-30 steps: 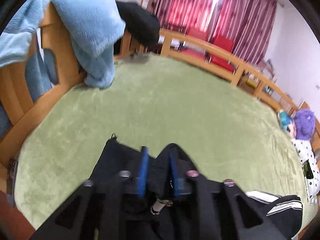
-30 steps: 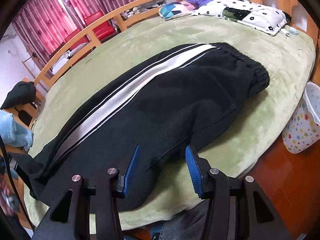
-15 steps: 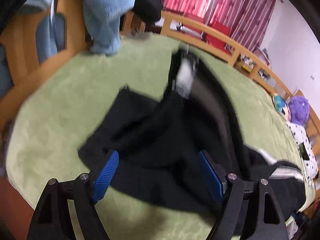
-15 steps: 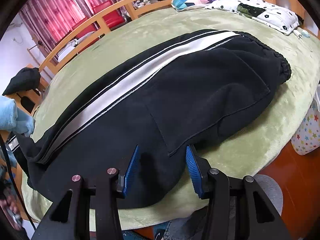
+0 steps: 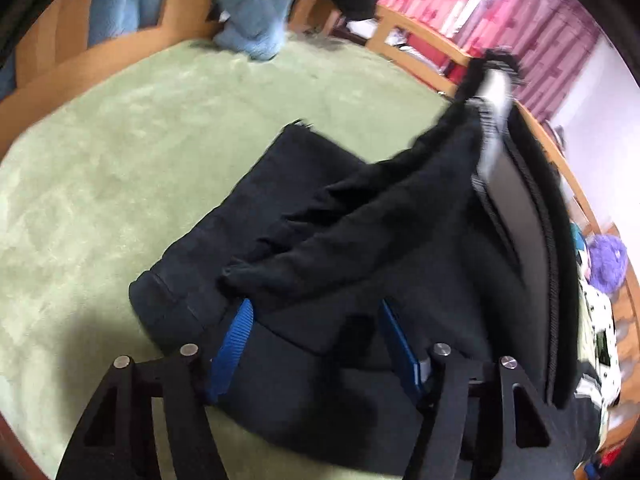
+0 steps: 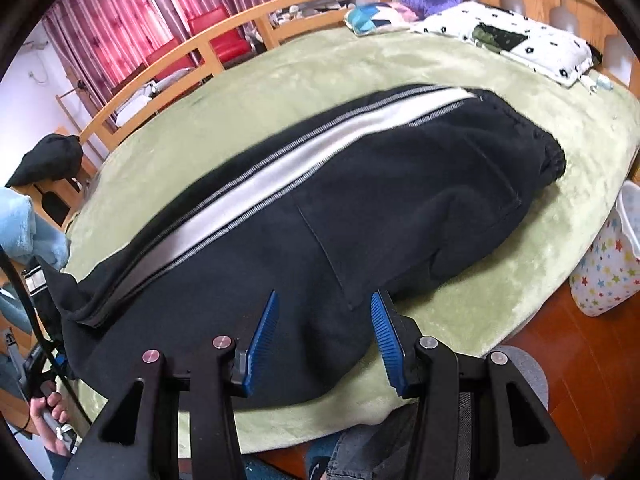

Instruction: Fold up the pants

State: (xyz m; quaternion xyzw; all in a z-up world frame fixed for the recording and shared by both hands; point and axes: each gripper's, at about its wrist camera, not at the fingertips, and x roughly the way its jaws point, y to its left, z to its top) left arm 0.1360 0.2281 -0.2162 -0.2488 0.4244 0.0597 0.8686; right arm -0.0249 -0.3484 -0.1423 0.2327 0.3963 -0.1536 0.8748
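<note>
Black fleece pants with white side stripe [image 6: 312,208] laid lengthwise toward 1 o'clock from right gripper [image 6: 324,336], jaws parted, nothing held; left gripper [image 5: 316,344] spread over leg end, nothing pinched.

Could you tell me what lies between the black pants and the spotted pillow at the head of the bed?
In the right wrist view, only bare green blanket lies between the pants and the spotted pillow.
</note>
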